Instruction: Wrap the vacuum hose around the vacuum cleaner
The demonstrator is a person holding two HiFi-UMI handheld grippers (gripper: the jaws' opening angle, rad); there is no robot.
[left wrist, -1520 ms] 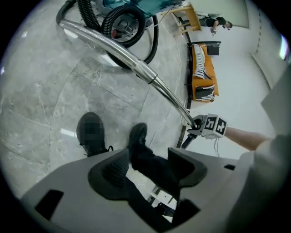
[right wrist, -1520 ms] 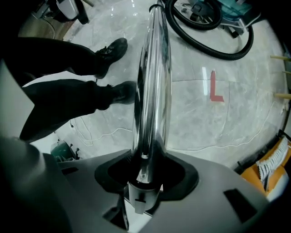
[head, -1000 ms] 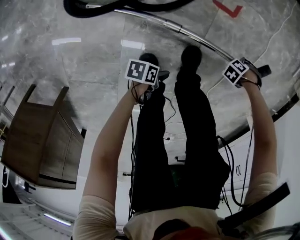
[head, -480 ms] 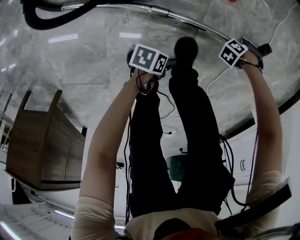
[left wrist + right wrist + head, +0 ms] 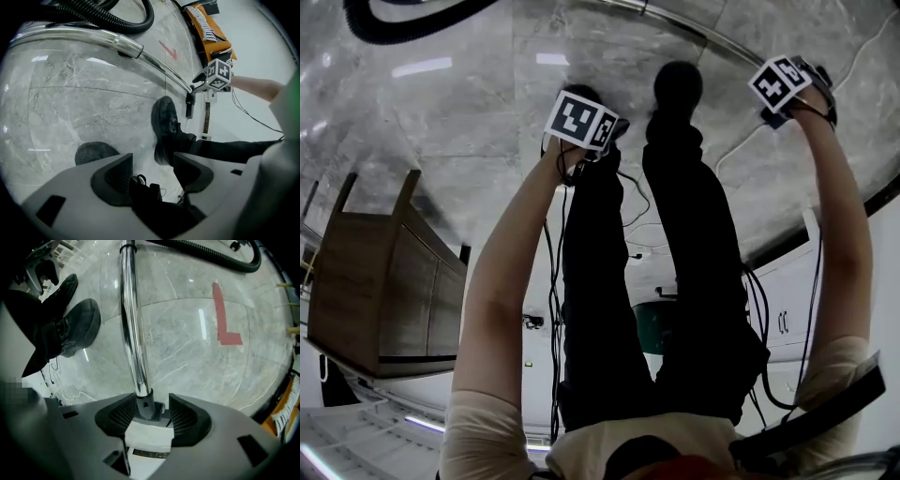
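Jaws of the right hand-held gripper (image 5: 152, 409) have just been opened wider round the shiny vacuum tube (image 5: 133, 333), so it could be dropped on the floor (image 5: 187, 352); the left hand-held gripper (image 5: 152, 171) is held apart, empty, far from the black hose (image 5: 389, 36) ahead.

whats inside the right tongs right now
The dark end collar of the metal pipe sits between the right tongs, whose jaws have just been opening and stand slightly off it. A white part shows below; the tongs' body covers the rest.
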